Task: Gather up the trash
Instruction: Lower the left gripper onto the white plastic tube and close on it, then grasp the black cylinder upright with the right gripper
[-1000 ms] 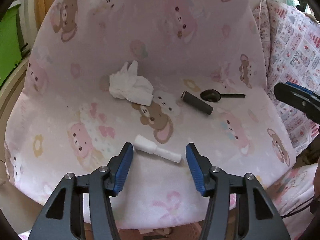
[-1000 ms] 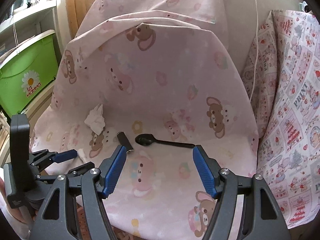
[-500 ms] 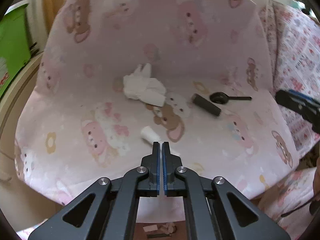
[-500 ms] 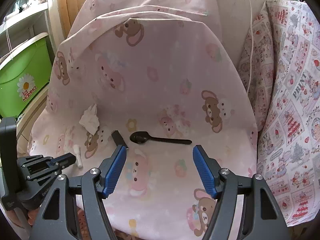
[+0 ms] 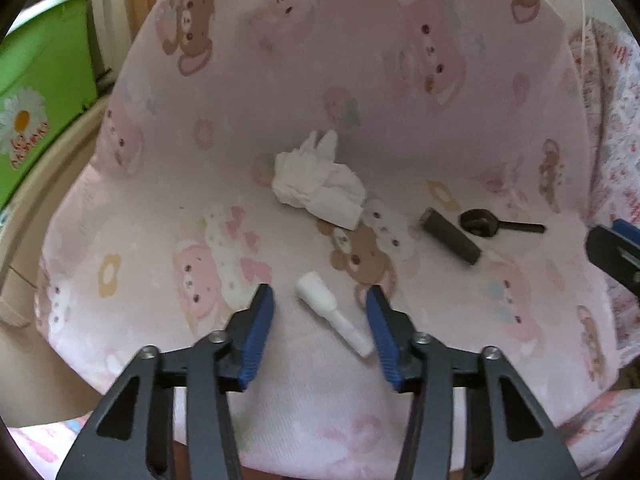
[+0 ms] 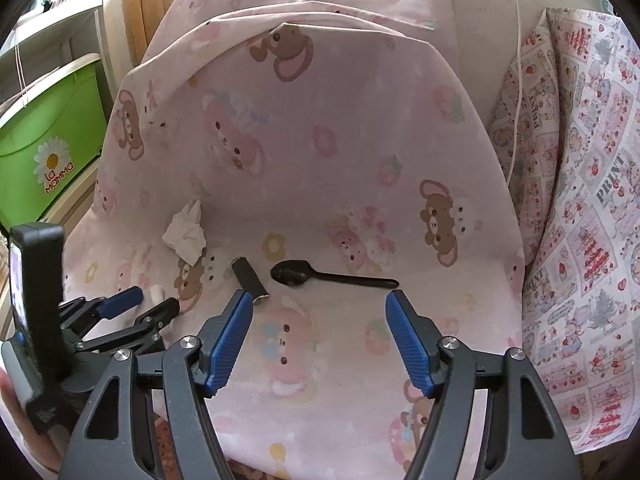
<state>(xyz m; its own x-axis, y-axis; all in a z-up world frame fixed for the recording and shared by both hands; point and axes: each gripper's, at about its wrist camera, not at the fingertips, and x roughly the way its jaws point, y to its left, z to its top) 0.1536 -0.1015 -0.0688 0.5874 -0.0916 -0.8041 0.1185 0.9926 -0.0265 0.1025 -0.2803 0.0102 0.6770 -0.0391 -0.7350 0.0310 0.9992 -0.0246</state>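
Observation:
On a seat draped in pink bear-print cloth (image 5: 160,208) lie a crumpled white tissue (image 5: 320,180), a small white paper roll (image 5: 332,314), a dark wrapper (image 5: 452,236) and a black plastic spoon (image 5: 496,224). My left gripper (image 5: 320,300) hangs over the paper roll with its jaws opening; the roll lies between the blue pads, untouched on the cloth. My right gripper (image 6: 320,300) stands open above the seat's front, the dark wrapper (image 6: 248,276) by its left pad and the spoon (image 6: 328,276) just beyond. The tissue (image 6: 186,236) lies farther left, and the left gripper (image 6: 156,302) shows low on the left.
A green plastic bin (image 6: 44,152) with a daisy label stands left of the seat, under a white shelf. A patterned print pillow (image 6: 580,200) leans at the right. The seat's cloth-covered backrest (image 6: 300,92) rises behind the trash. A white cord (image 6: 518,60) hangs at the right.
My left gripper shut above the paper roll without lifting it, then opened again around it. The left view has tilted and shifted slightly. The right gripper has stayed put.

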